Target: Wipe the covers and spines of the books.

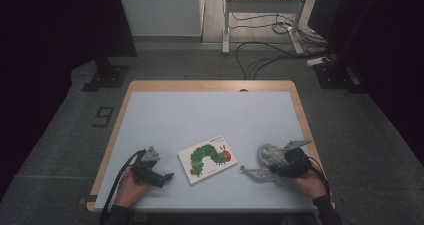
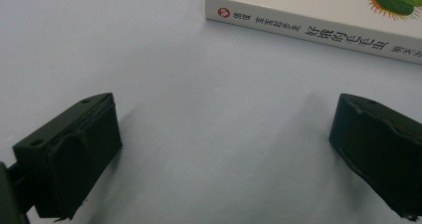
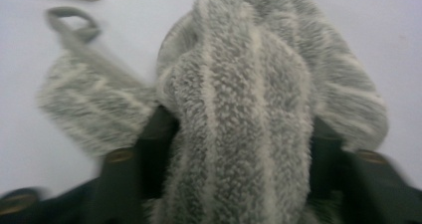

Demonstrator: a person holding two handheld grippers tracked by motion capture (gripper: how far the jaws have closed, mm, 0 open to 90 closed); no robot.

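Right tool [image 3: 234,149]: closest thing to the lens in the right gripper view. We've got both black jaws pressed in on a bunched-up fold of the grey towel [image 3: 249,109], so it's clamped on the fabric. No earlier shot to compare with.
Grey towel: fluffy, with pale stripes. In the high view it sits at the lower right of the frame [image 1: 270,157], crumpled on the worktop [image 1: 200,115], with a flatter bit trailing left toward the centre. In the right gripper view a small hanging loop [image 3: 74,22] pokes out at upper left.
Right hand [image 1: 307,182]: lower right corner of the high view, wrapped round the tool's body just behind the towel.
Left tool [image 1: 167,176]: lower left of the high view, lying low over the worktop. In the left gripper view we see the jaws wide apart with just bare worktop between them.
Book [image 1: 207,158]: the caterpillar picture book, lower centre of the high view, lying flat between the two tools, touching neither. Its spine [image 2: 308,32] runs across the upper right of the left gripper view.
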